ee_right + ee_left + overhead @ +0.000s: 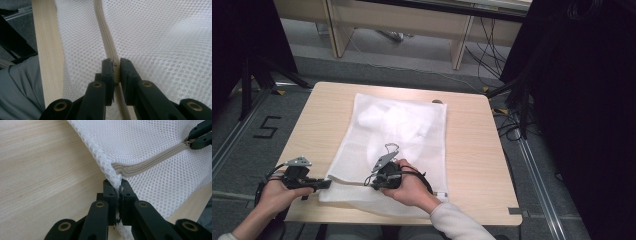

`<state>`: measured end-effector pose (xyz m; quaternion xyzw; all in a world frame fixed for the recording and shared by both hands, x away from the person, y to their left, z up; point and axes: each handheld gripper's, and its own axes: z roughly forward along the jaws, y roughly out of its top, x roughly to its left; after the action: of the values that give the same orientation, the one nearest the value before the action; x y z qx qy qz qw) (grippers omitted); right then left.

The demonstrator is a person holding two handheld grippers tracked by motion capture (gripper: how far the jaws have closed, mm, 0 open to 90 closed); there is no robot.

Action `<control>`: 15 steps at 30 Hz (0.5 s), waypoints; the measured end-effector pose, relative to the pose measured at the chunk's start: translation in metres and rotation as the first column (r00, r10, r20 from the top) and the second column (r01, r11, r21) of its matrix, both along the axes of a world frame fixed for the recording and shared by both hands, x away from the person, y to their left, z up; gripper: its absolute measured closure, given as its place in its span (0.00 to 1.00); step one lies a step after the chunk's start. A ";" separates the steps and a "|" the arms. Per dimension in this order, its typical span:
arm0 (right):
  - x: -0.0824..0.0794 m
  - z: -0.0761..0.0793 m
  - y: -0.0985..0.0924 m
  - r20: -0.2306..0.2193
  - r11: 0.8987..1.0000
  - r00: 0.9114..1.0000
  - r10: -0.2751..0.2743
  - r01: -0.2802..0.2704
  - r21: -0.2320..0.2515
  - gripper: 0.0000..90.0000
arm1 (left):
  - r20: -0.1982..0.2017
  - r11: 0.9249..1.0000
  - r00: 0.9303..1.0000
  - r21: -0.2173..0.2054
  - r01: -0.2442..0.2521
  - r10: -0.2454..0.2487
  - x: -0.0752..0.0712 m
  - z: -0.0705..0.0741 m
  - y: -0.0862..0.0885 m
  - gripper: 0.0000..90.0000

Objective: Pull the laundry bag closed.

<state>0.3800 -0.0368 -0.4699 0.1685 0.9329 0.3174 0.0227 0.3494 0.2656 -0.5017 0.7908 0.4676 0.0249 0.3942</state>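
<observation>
Mesh laundry bag (397,135) on table (472,150) (near edge): left gripper (116,185) clamps its corner, right gripper (115,65) pinches zipper (105,37).

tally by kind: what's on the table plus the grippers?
Mesh bag: 1, white, with something white inside
Zipper: 1, beige, on the bag
Grippers: 2, left pinching the bag's corner, right closed on the zipper
Table: 1
Total: 5

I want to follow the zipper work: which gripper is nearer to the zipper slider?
Right. The right gripper has its jaws closed on the zipper; the left gripper pinches the mesh bag's corner.
</observation>
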 end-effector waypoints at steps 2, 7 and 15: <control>0.000 0.001 -0.001 -0.006 1.000 1.000 0.003 -0.003 -0.009 0.92 | 0.000 1.000 1.000 -0.001 0.000 0.000 0.000 0.000 0.000 0.95; -0.001 0.002 -0.003 -0.004 1.000 1.000 -0.001 0.001 -0.004 0.92 | -0.004 1.000 1.000 -0.004 0.003 -0.003 0.000 0.000 0.000 0.95; -0.001 0.003 -0.007 -0.009 1.000 1.000 -0.018 0.018 -0.006 0.92 | -0.004 1.000 1.000 -0.002 0.004 -0.004 0.000 0.000 0.000 0.95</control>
<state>0.3786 -0.0434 -0.4673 0.1780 0.9325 0.3135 0.0219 0.3498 0.2659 -0.5020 0.7913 0.4670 0.0219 0.3942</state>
